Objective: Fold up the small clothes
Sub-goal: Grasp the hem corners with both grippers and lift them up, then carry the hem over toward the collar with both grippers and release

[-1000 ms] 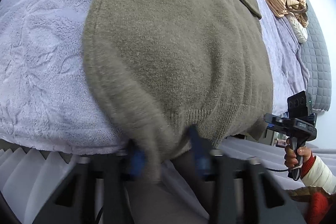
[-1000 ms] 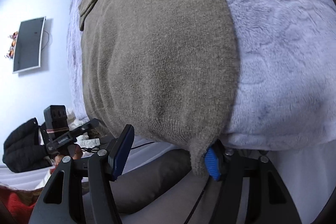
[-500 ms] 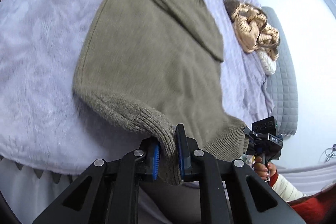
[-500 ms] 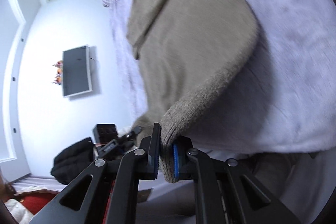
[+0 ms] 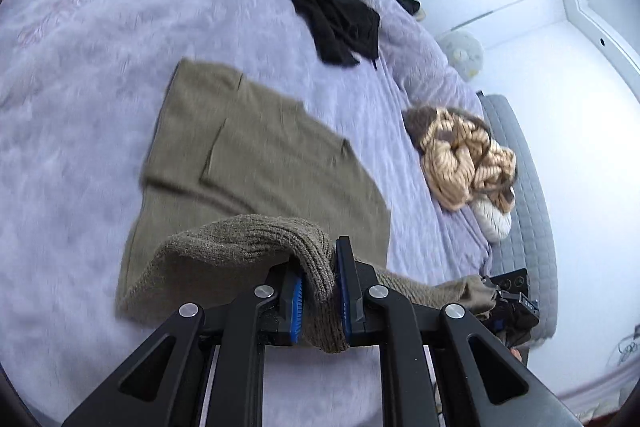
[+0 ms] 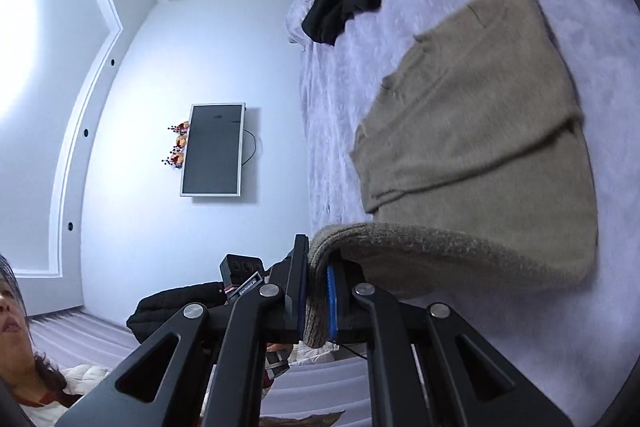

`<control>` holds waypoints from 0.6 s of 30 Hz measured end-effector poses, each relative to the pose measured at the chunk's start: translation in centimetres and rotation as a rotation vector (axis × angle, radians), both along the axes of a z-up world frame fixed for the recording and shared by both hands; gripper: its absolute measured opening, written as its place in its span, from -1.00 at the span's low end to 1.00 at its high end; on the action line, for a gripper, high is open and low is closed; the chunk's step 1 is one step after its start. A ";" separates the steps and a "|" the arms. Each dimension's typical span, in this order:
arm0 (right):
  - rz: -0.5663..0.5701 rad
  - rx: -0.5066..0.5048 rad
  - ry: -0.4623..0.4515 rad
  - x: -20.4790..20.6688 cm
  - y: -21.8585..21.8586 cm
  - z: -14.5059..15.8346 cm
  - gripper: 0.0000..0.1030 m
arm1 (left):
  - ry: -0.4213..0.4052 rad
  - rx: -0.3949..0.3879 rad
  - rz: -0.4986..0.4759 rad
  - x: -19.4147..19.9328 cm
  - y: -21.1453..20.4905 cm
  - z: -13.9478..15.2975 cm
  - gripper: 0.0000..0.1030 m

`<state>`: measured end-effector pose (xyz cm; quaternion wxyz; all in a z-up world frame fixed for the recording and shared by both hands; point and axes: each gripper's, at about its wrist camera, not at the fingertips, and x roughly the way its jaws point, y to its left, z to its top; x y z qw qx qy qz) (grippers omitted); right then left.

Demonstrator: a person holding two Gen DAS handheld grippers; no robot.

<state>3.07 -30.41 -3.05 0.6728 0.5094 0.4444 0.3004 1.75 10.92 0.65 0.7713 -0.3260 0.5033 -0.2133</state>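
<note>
Black garment and tan knit pile lie beyond; olive sweater hem pinched in both left gripper and right gripper jaws.

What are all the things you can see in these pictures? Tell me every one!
sweater: one, olive-brown, flat on the bed, near hem lifted at both corners
black garment: one, black, crumpled, beyond the sweater
striped clothes pile: one heap, tan, brown and cream, at the bed's edge
blanket: one, lilac, fluffy, covering the bed
quilted mattress edge: one, grey, beside the pile
screen: one, dark, on the white wall
dark jacket: one, black, low by the wall
left gripper: one, black with blue fingers, shut on a hem corner
right gripper: one, black with blue fingers, shut on the other corner
</note>
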 end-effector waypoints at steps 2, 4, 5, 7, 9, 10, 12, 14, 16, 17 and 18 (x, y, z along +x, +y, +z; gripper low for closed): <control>0.003 0.005 -0.018 3.2 -0.5 0.6 -0.84 | -0.029 0.008 0.028 2.4 -0.5 0.4 -0.70; 0.004 -0.009 -0.025 5.6 -1.4 0.8 -0.84 | -0.040 0.017 0.047 4.9 -1.0 0.2 -0.70; 0.001 -0.016 -0.022 6.8 -1.6 0.7 -0.84 | -0.039 0.025 0.050 6.0 -1.2 0.0 -0.70; -0.015 -0.031 0.002 9.0 -2.1 -0.2 -0.84 | -0.034 0.064 0.042 8.8 -1.8 -1.2 -0.70; -0.041 -0.054 0.044 11.2 -2.8 -2.0 -0.84 | -0.011 0.098 0.014 11.6 -2.4 -3.0 -0.70; -0.060 -0.069 0.070 12.2 -3.0 -3.2 -0.84 | 0.000 0.113 -0.002 12.7 -2.7 -4.0 -0.70; -0.105 -0.102 0.126 14.1 -3.6 -5.7 -0.84 | 0.034 0.151 -0.037 15.0 -3.5 -6.6 -0.70; -0.145 -0.135 0.186 15.7 -4.4 -8.1 -0.83 | 0.068 0.187 -0.060 16.9 -3.9 -9.0 -0.70; -0.176 -0.181 0.248 16.8 -4.8 -10.6 -0.83 | 0.091 0.217 -0.072 18.2 -4.2 -10.8 -0.70; -0.192 -0.193 0.269 17.2 -5.0 -11.5 -0.83 | 0.107 0.240 -0.068 18.7 -4.3 -11.6 -0.70; -0.213 -0.203 0.294 17.5 -5.1 -12.4 -0.83 | 0.129 0.247 -0.069 19.0 -4.3 -12.3 -0.70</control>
